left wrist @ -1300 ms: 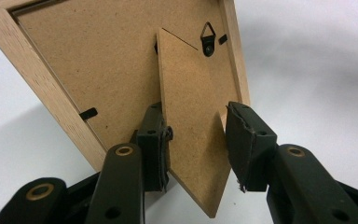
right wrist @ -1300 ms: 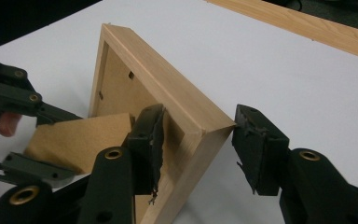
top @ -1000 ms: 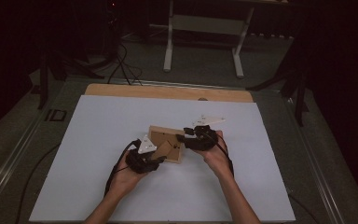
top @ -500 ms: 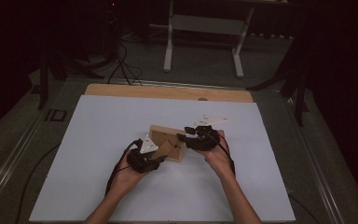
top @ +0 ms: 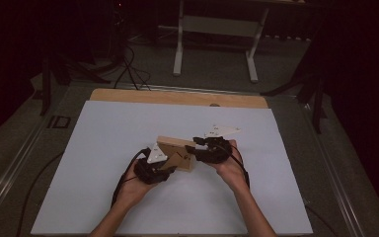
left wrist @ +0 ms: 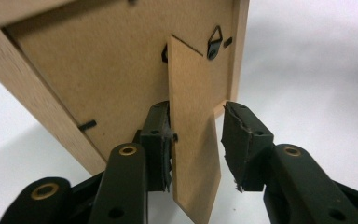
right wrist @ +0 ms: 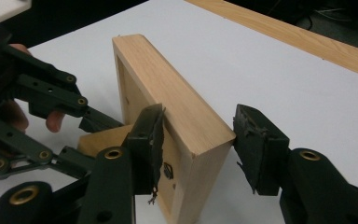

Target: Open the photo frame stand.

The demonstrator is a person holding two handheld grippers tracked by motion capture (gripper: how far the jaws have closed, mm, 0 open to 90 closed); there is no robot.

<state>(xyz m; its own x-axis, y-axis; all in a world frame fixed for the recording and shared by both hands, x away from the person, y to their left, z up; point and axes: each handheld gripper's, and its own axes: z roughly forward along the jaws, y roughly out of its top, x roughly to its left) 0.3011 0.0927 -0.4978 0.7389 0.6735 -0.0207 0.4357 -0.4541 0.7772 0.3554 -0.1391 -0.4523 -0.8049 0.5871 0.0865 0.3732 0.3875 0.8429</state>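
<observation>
A small wooden picture frame (top: 176, 153) stands on edge near the middle of the white table top (top: 103, 148), its fibreboard back turned toward the person. The right gripper (right wrist: 198, 149) straddles one corner of the frame's thick rim; its right pad touches the wood and the left one lies against the inside face, so it looks clamped on the frame, steadying it. The left gripper (left wrist: 196, 142) reaches in at the back, its jaws on either side of the fold-out easel stand (left wrist: 193, 140); the left pad touches the flap, the right pad stands just clear, and the jaws have been closing, so the flap is between them but not yet pinched. I would judge the frame light and stiff, with a smooth rim that could slip under the worn pads, and a glass front likely, so fragile if it tips over. The rim is the safe place to hold it. The stand is thin board on a weak hinge: grip it low, near its free end, and swing it gently. A small hanging hook (left wrist: 216, 41) sits just beside the flap's top. Nothing else stands close; a wooden strip (top: 177, 98) edges the far side, well apart.
</observation>
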